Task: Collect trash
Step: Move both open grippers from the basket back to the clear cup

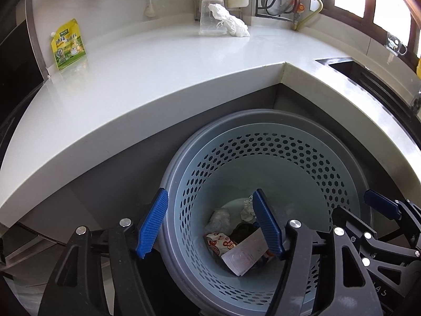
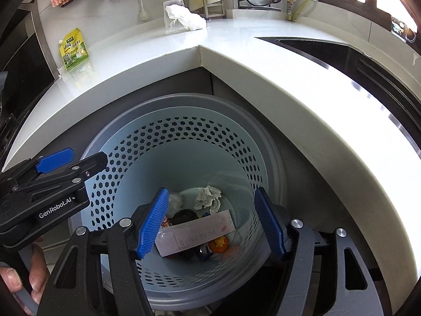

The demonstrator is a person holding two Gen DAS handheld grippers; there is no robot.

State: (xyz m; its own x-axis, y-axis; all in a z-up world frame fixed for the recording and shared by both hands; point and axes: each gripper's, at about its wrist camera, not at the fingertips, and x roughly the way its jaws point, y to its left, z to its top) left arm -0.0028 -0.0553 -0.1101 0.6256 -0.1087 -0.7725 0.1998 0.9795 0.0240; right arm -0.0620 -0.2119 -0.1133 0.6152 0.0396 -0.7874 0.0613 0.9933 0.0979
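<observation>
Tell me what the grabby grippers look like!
Each gripper has black metal linkage arms with shiny silver round bolts. The left gripper and right gripper end in blue ribbed pads. White lettering reading GenRobot.AI marks the left gripper's side. A bare hand holds its grey handle.

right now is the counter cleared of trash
No, a yellow pouch and a crumpled white bag lie on the counter, not in the bin.
</observation>
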